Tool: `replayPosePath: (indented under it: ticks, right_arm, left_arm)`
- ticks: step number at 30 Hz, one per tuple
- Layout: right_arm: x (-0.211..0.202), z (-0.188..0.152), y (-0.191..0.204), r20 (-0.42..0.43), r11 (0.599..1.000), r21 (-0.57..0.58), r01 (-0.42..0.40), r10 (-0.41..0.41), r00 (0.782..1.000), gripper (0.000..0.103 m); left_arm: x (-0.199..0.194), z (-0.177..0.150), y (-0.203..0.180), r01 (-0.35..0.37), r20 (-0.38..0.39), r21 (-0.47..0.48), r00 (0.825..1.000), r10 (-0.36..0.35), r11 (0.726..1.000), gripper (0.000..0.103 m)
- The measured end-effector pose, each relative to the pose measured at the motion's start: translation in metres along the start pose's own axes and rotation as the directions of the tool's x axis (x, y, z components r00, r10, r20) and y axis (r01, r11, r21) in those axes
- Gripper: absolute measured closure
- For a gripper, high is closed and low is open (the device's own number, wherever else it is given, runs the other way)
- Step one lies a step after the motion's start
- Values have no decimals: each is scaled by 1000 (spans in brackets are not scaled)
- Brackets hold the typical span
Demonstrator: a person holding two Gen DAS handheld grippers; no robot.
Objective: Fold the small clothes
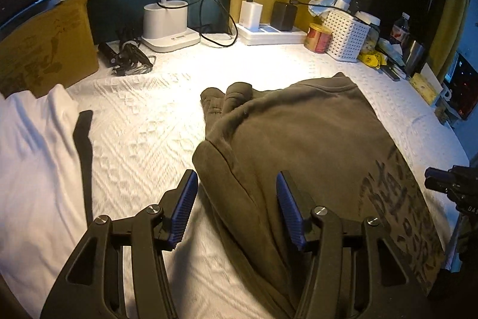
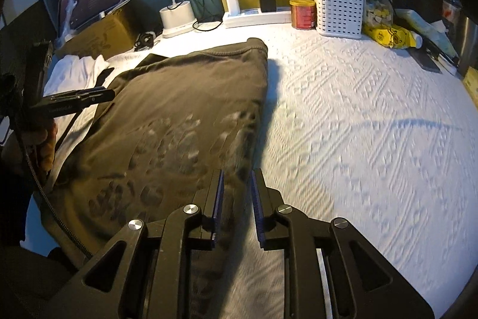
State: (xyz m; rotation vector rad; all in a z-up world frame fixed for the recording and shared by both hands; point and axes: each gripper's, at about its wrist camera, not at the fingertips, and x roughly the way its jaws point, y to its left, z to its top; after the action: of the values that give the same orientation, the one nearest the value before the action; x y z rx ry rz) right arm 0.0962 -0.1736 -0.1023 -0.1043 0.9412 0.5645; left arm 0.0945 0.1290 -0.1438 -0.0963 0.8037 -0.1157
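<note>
Both grippers, left gripper (image 1: pixel 236 193) and right gripper (image 2: pixel 236 193), hang empty over the soft, limp olive shirt (image 1: pixel 298 139), best pinched at its hem corners

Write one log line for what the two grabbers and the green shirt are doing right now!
olive shirt: partly folded, on white bedcover | left gripper: open, empty | right gripper: open, empty, above shirt edge

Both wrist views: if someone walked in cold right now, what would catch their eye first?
The dark olive garment with faded print, folded over on the white textured bedspread, dominates both views. The left hand-held gripper hangs open over its left edge, and the right hand-held gripper hangs over its right edge, jaws slightly apart and empty. Behind, a lit desk lamp glares over the clutter along the wall.
</note>
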Motion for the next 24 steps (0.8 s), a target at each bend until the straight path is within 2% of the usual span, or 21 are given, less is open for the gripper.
replayPosePath:
  ticks: [4, 7, 8, 18, 23, 24]
  right_arm:
    - [9, 10, -4, -7, 1000, 5, -1, 1, 1000, 83]
    - [15, 15, -7, -15, 1000, 7, -3, 3, 1000, 83]
    - [16, 16, -7, -17, 1000, 7, -4, 4, 1000, 83]
    - [36, 33, -9, -34, 1000, -5, -17, 17, 999, 83]
    - [48, 40, -9, -44, 1000, -14, -19, 18, 999, 83]
    - [50, 42, -9, -45, 1000, -14, -19, 19, 999, 83]
  left_arm:
    - [11, 4, 0, 13, -24, 20, 1000, -13, 1000, 51]
    - [18, 7, -1, 20, -48, 42, 999, -18, 999, 76]
    - [19, 8, -2, 18, -47, 47, 999, -16, 999, 92]
    - [8, 28, 8, -2, 11, 48, 1000, 1, 999, 97]
    - [32, 22, 19, 7, -51, 24, 999, -6, 1000, 96]
    - [32, 20, 20, 19, -42, 9, 999, -19, 1000, 96]
